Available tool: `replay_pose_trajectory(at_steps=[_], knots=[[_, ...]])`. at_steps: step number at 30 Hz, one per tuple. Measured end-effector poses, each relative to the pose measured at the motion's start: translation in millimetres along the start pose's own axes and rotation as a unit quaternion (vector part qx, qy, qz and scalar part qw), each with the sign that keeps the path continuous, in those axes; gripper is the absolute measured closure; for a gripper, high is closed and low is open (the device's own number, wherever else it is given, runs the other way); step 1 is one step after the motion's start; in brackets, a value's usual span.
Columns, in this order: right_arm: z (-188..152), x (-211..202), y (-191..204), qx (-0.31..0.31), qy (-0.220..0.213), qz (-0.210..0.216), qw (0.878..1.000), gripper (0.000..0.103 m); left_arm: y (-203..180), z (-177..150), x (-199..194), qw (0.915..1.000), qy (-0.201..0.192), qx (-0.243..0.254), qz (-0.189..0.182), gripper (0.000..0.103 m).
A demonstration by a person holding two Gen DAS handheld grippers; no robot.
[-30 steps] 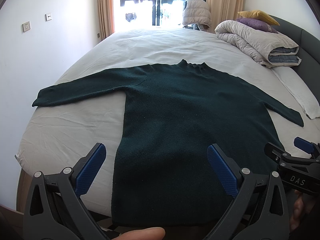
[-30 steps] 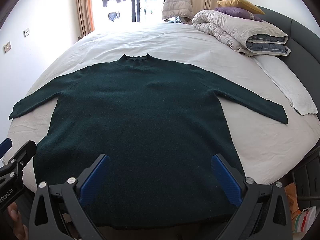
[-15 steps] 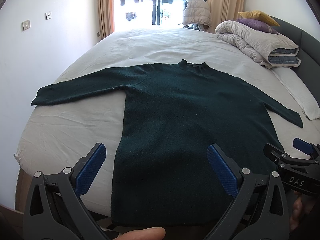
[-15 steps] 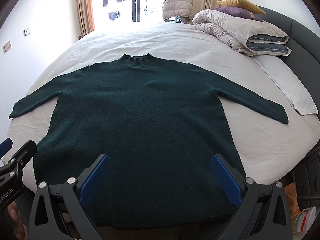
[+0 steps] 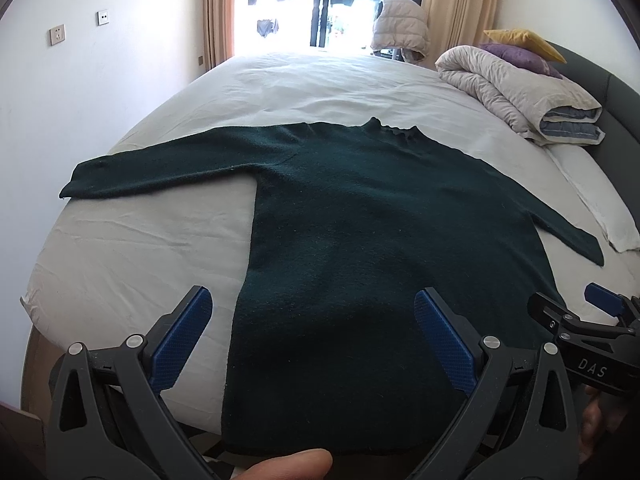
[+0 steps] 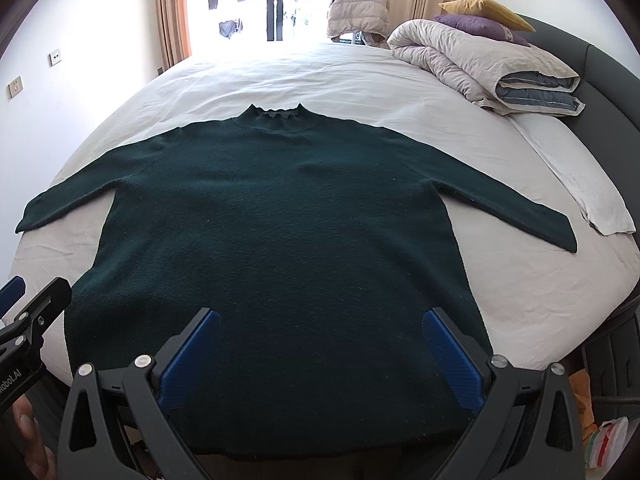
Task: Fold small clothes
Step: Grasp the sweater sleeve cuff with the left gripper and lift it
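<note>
Left gripper [image 5: 312,336] and right gripper [image 6: 320,350] hover spread-jawed over the sweater [image 6: 272,216] hem.

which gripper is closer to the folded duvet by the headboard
Right. The right gripper hangs over the dark green knitted sweater's hem nearer the folded beige duvet; the left gripper sits farther left.

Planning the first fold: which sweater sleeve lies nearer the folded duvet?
The sleeve on the sweater's right, its cuff beside the white pillow below the duvet.
</note>
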State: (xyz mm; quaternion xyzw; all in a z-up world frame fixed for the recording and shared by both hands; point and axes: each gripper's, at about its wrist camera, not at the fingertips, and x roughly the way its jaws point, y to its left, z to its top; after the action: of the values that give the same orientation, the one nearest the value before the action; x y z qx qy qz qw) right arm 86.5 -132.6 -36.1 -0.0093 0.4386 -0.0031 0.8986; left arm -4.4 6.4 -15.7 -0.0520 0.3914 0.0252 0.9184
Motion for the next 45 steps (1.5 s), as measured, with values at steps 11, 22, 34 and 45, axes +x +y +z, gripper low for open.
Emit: replay_pose_trajectory(at_steps=[11,22,34,45], knots=[[12.5,-11.1,-2.0,0.029,-0.062,0.065,0.996,0.000,121.7,23.1,20.7,0.9863,-0.032,-0.156,-0.041,0.000],[43.8,-7.9,40.0,0.017,-0.105,0.166,0.980,0.015,347.6,46.3,96.2,0.8686,-0.075,-0.466,-0.152,0.000],[48.3,16.6,63.4,0.014,-0.071,0.192,0.979,0.019,447.8,49.0,136.4,0.7942,-0.120,-0.576,-0.152,0.002],[41.5,23.6,60.1,0.020,-0.065,0.192,0.979,0.023,458.3,49.9,183.7,0.7754,-0.090,-0.603,-0.166,0.077]])
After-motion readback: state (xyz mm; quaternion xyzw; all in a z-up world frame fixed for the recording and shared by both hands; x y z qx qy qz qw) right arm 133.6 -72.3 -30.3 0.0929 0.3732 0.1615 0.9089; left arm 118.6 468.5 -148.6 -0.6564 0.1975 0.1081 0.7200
